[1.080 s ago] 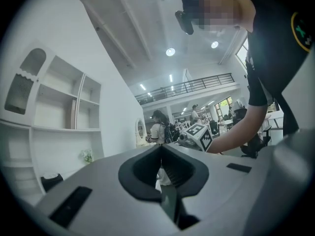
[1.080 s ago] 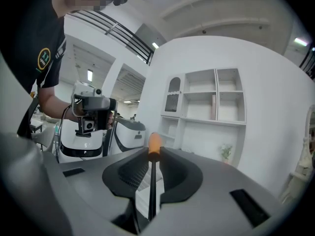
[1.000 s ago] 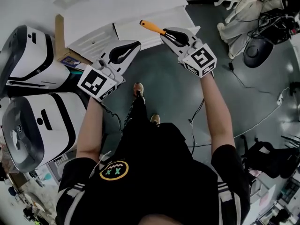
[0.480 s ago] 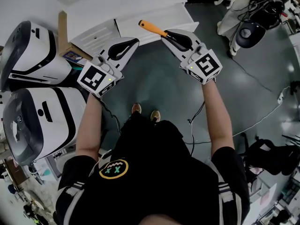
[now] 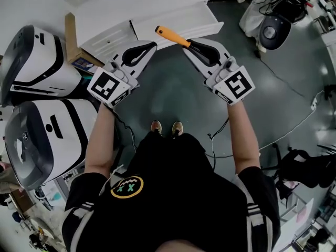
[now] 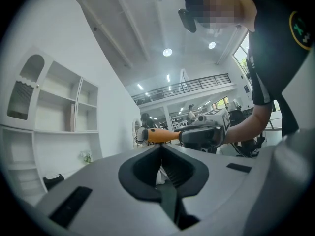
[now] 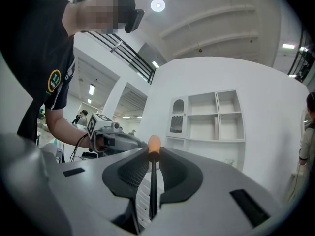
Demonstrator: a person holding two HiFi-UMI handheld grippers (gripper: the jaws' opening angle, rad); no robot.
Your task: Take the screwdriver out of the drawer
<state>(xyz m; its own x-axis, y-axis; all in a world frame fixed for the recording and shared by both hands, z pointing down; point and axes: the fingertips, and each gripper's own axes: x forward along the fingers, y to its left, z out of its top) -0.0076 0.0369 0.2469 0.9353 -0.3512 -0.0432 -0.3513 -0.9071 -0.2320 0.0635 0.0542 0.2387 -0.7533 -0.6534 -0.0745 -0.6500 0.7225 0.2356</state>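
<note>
The screwdriver (image 5: 170, 36) has an orange handle and a thin dark shaft. My right gripper (image 5: 190, 43) is shut on the shaft, and the handle sticks out past the fingertips toward the white drawer (image 5: 210, 28). In the right gripper view the shaft runs up between the pads to the handle (image 7: 153, 144). To the left my left gripper (image 5: 152, 45) is held level, its jaws shut with nothing between them. The left gripper view shows the orange handle (image 6: 160, 135) and the right gripper (image 6: 202, 135) beyond the left gripper's tips (image 6: 161, 147).
Two large white-and-black machines (image 5: 37, 62) (image 5: 42, 135) stand at the left, with a cardboard box (image 5: 68, 35) behind them. Cables and a round chair base (image 5: 270, 33) lie at the upper right. A white shelf unit (image 7: 216, 114) stands ahead. The floor is grey.
The right gripper has drawn back from the drawer and risen, carrying the screwdriver with it. The left gripper shifted slightly. The person's feet stepped back.
</note>
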